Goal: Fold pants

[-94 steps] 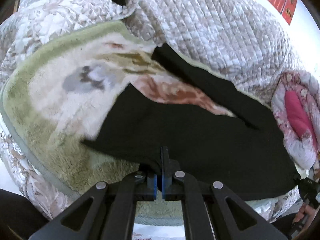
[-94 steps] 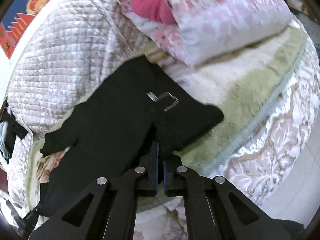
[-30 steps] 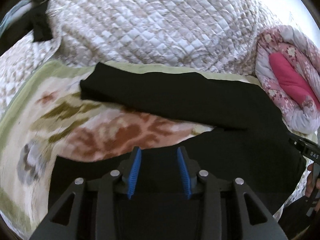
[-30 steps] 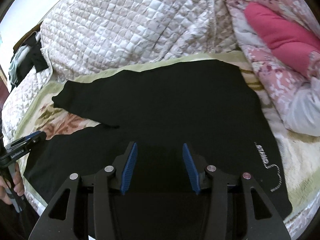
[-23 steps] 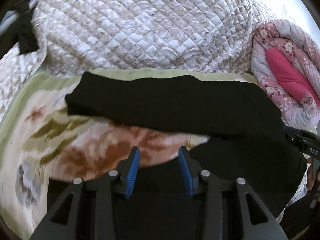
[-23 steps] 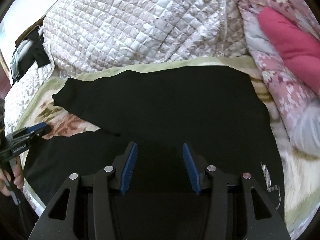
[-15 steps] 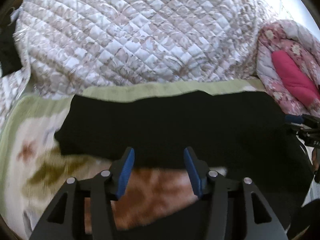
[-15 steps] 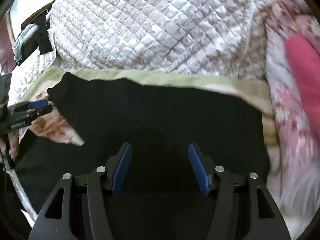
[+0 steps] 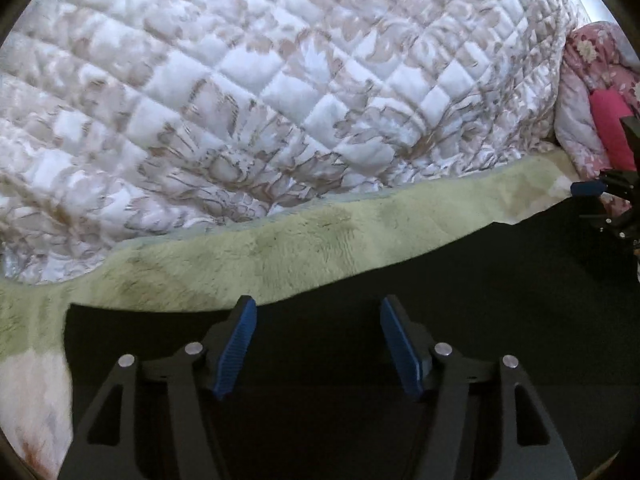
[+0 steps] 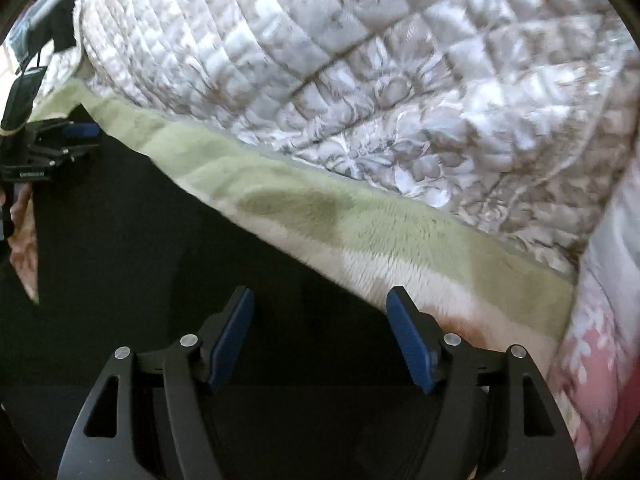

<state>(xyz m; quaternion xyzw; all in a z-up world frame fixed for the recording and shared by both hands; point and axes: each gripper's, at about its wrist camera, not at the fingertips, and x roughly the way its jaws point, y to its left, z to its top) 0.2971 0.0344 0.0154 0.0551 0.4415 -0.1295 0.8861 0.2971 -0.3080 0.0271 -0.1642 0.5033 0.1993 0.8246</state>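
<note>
A: Step? Black pants (image 9: 400,360) lie flat on the green blanket (image 9: 280,248), far edge near the quilt (image 9: 240,80).

B: Reaching for that far edge. Left tool (image 9: 316,344) and right tool (image 10: 320,336) both released, jaws spread, hovering low over cloth. Next: pinch edge, draw it toward the person.

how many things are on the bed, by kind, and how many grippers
Pants: 1, the black pants
Blankets: 1, the green plush blanket under the pants
Quilts: 1, the quilted cover
Pink bedding rolls: 1, the pink floral bedding
Grippers: 2, the left gripper and the right gripper, both with jaws open
Total: 6
</note>
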